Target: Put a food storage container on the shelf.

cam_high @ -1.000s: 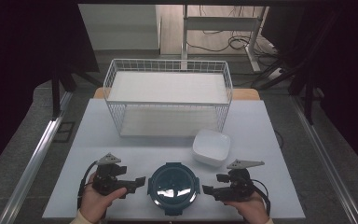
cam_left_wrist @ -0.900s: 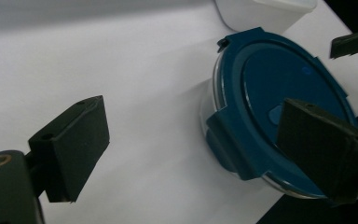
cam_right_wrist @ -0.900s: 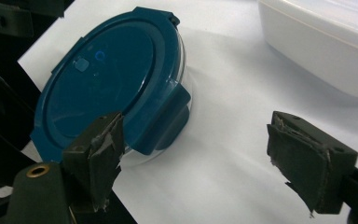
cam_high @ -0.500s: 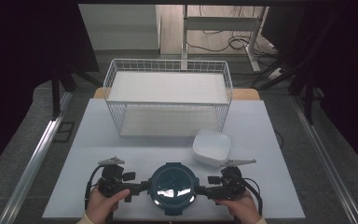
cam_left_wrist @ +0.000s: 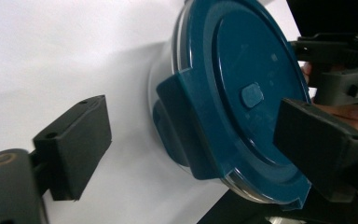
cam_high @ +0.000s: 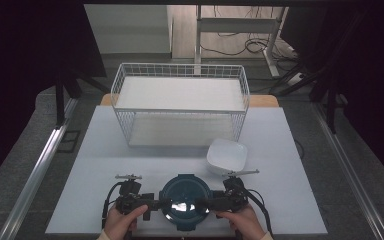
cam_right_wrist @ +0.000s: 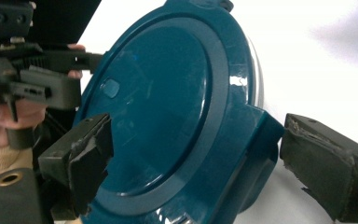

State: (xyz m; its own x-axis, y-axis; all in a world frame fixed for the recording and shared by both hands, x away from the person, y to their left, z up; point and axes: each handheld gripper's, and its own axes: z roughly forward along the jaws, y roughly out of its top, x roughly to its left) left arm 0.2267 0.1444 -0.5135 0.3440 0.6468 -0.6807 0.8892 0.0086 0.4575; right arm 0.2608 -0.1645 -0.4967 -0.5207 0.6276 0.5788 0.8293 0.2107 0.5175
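A round clear container with a dark teal lid (cam_high: 185,199) sits at the table's front middle. My left gripper (cam_high: 152,204) reaches it from the left and my right gripper (cam_high: 206,204) from the right, both held level in a person's hands. In the left gripper view, my left gripper (cam_left_wrist: 198,114) is open, and one latch tab of the lid (cam_left_wrist: 191,126) lies between its jaws with gaps on both sides. My right gripper (cam_right_wrist: 200,128) is open too; its jaws have just been opening and straddle the opposite latch tab (cam_right_wrist: 256,140) without pressing it.
A white square bowl (cam_high: 227,155) stands just behind and right of the container. A white wire basket (cam_high: 180,107) with a shelf occupies the back of the white table (cam_high: 100,165). The table's front edge is right under the hands.
Both hands have come inward and slightly down, from either side of the container to its lid. Each gripper's jaws now flank a latch tab.
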